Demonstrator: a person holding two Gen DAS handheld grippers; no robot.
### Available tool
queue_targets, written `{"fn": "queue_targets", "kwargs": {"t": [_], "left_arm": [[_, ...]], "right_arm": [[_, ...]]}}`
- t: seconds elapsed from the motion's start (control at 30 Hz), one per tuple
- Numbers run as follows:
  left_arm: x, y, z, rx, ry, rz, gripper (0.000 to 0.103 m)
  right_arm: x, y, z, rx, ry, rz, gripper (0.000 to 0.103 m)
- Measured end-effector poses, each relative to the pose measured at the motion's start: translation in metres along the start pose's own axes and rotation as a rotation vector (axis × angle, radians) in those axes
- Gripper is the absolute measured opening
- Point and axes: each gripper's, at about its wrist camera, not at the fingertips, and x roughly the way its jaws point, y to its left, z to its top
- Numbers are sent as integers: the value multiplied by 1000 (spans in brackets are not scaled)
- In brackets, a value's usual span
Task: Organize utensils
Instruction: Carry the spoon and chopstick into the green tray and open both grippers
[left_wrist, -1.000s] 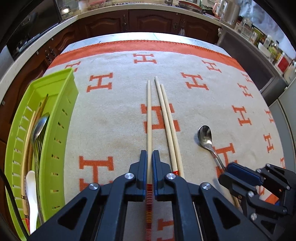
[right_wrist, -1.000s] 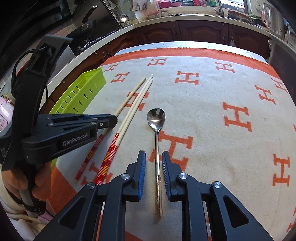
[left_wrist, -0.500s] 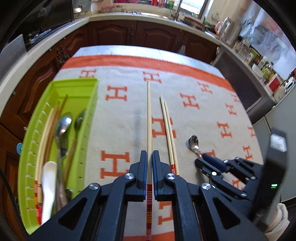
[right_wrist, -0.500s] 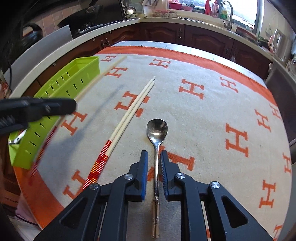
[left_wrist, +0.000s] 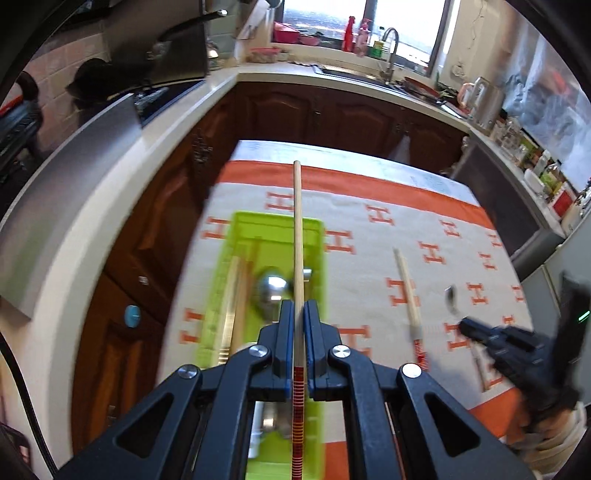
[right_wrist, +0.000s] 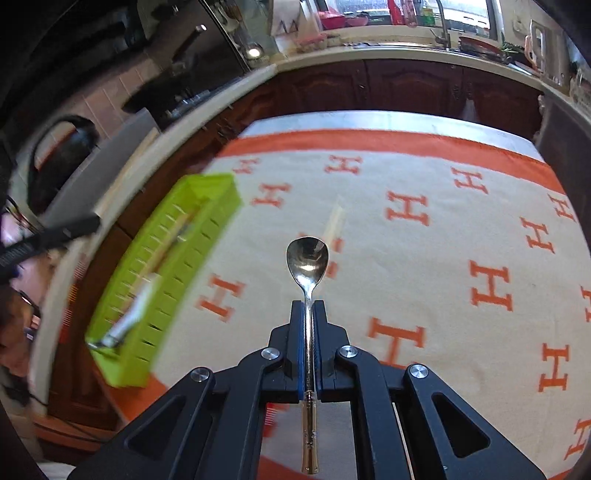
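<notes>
L tool (left_wrist: 298, 308): closed tight on a single chopstick (left_wrist: 297, 236), pads pinching the shaft just above its red-striped end. Stick runs straight fwd from the tool, held in air over the lime-green slotted basket (left_wrist: 317, 236). Basket sits at the L part of the surface, on the cream cloth w/ orange H marks (left_wrist: 369, 266). Inside basket, seen past the stick: metal spoon bowl (left_wrist: 271, 291), pale chopsticks (left_wrist: 234, 295) along its L side, other bits under the tool too hidden to name. View is motion-blurred.

R tool (right_wrist: 308, 308): jaws have just been closing, now shut on the metal spoon (right_wrist: 307, 258), gripping the thin neck of the handle. Bowl points fwd and faces up; gold-toned handle end sticks out behind the pads toward camera. Spoon is clear of the cloth, lifted above it.

Still on the cloth: a pair of chopsticks (left_wrist: 408, 295) w/ red-striped ends, lying side by side between basket and R tool (left_wrist: 476, 332) in the L view; in the R view only their blurred pale tips (right_wrist: 335, 219) show beyond the spoon bowl.

R view also shows basket (right_wrist: 192, 251) at L, long side w/ slots facing camera, utensils inside blurred. L tool (right_wrist: 48, 236) shows as a dark bar at far L edge.

Bkgd: dark wood cabinets (left_wrist: 332, 114), pale countertop, sink and window behind.
</notes>
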Motion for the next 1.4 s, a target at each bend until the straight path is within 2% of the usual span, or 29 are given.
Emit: {"fn": "queue_targets", "kwargs": {"t": [0.13,0.27,0.43,0.57,0.73,0.93,1.0,1.1,1.17,1.2,1.23,1.27,1.4], "left_arm": [[9,22,-7,-2,22,9,3],[34,37,-19,-23,64,-6,3],[64,48,-29,-50,103,-22,3],[81,54,-34,-51,139,-35,3],[93,62,-39,-57,159,-25,3],[96,65,-40,-60,164,-31,4],[95,65,-40,-69,162,-43,8],[90,64,-39,-85,158,-74,19],[87,62,-39,-99,159,-100,33],[84,61,-40,-102,158,-108,36],[81,60,-40,-103,155,-117,44],[79,58,-40,-101,149,-106,57],[63,51,-40,-85,116,-88,65]], "right_arm": [[-8,32,27,93,-5,133,3],[11,63,54,214,49,210,3],[42,111,77,256,72,205,3],[73,135,80,284,120,182,4],[109,142,76,312,159,134,4],[129,137,65,369,193,106,4],[131,136,61,383,202,106,5],[135,137,57,379,216,94,5],[135,138,55,371,217,88,5],[134,137,55,368,213,88,5],[132,137,54,363,207,88,6],[131,137,54,359,201,87,6],[115,132,52,349,170,96,9]]}}
